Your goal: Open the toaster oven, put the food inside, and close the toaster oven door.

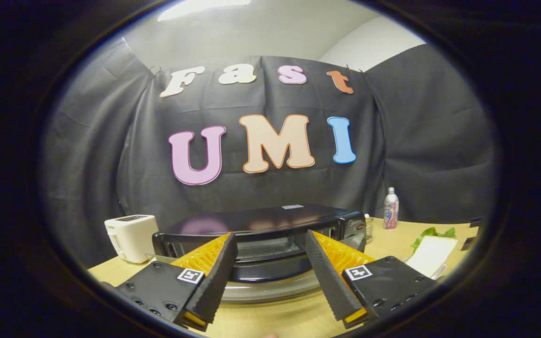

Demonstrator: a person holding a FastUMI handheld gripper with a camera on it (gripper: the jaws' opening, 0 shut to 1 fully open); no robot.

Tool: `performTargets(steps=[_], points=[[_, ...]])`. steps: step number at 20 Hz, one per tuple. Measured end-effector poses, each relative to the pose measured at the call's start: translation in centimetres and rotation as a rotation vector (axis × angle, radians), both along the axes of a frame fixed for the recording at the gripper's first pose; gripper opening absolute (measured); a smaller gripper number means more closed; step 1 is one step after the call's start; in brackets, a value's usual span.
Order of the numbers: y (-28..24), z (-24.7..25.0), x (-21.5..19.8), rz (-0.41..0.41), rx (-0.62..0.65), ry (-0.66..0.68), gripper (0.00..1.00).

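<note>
- My claw (270, 277) is spread wide and holds nothing; I keep it that way so it can fit around something soon
- The toaster oven (261, 234) sits on the worktop (275, 319) just ahead of my fingers; its door (270, 270) looks dropped open toward me, I think, so the inside is ready
- The food looks like a sandwich (432, 253) with green leaf, off to the right, well apart from the oven; I guess I must go get it next
- A white toaster (132, 237) and a bottle (390, 209) stand to the sides, out of my way
</note>
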State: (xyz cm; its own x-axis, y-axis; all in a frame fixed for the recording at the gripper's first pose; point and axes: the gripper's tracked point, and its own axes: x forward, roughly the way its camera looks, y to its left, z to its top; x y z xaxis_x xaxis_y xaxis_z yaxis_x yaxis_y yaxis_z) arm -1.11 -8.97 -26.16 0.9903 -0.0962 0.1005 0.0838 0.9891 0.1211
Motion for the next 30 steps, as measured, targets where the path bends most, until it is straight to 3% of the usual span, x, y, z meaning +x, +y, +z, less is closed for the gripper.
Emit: performTargets(steps=[8,12,17,21,30], points=[[-1.4,-4.9,-5.6,-0.033,-0.002,0.15,0.93],[-2.2,-9.7,-6.2,-0.091,-0.072,0.319,0.92],[-2.1,-15.2,-6.9,-0.088,-0.083,0.465,0.91],[-2.1,-16.0,-6.9,-0.074,-0.022,0.499,0.9],[-2.0,-16.0,-6.3,-0.057,-0.037,0.542,0.9]])
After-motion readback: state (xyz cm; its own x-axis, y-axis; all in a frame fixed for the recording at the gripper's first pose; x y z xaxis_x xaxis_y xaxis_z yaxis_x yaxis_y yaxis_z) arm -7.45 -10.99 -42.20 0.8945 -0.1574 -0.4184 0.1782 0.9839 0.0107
